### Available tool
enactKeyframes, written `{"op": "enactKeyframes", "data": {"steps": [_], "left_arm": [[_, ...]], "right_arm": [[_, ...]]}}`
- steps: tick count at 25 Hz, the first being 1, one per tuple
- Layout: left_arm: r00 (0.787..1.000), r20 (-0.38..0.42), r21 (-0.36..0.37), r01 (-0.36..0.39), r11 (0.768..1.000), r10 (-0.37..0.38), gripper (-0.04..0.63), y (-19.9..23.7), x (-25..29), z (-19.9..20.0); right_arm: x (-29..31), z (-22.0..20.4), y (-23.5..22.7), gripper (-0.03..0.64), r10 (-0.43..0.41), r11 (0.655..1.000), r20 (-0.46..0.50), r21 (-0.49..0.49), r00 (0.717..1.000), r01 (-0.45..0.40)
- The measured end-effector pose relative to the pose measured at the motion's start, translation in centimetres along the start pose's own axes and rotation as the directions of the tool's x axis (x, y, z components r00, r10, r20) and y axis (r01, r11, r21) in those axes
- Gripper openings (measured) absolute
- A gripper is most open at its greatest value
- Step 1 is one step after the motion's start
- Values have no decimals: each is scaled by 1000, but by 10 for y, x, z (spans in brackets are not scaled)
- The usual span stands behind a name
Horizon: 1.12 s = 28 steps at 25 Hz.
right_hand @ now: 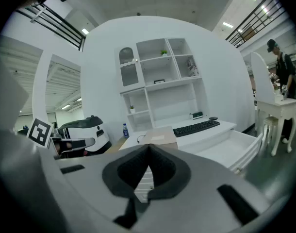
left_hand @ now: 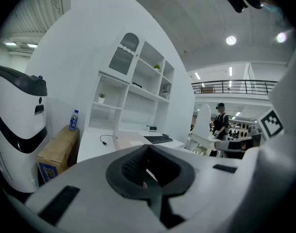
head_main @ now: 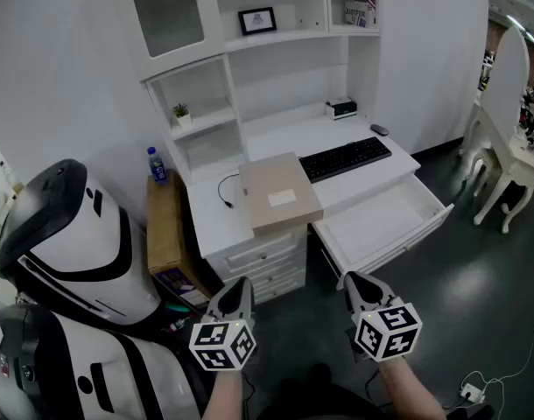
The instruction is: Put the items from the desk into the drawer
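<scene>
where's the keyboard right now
In the head view the black keyboard lies on the white desk, right of the beige box and just behind the open drawer.

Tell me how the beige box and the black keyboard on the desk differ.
The flat beige cardboard box is squarish and thick; the black keyboard is long and thin. The box lies near the white desk's front edge; the keyboard lies farther back, to its right, behind the open white drawer. Both lie flat on the desk, outside the drawer.
</scene>
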<state>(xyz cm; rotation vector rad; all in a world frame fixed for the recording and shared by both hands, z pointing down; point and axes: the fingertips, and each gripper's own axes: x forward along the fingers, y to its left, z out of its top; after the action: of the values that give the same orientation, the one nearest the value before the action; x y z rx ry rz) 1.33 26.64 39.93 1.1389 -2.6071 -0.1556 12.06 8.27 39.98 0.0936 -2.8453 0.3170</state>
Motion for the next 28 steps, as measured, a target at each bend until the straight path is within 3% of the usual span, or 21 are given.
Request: {"op": "enactKeyframes", "data": {"steps": [9, 19, 28], "left_arm": [[999, 17, -2, -30, 1000, 30, 14, -5, 14, 6], [999, 19, -9, -44, 999, 44, 18, -14, 37, 10], [996, 38, -71, -79, 994, 82, 118, -14, 56, 15]], "right_arm": [[6, 4, -25, 0, -15, 1000, -8, 3, 1000, 15], [22, 13, -46, 4, 54, 998, 14, 34, 998, -55], [42, 32, -55, 138, 135, 989, 22, 50, 991, -136]]}}
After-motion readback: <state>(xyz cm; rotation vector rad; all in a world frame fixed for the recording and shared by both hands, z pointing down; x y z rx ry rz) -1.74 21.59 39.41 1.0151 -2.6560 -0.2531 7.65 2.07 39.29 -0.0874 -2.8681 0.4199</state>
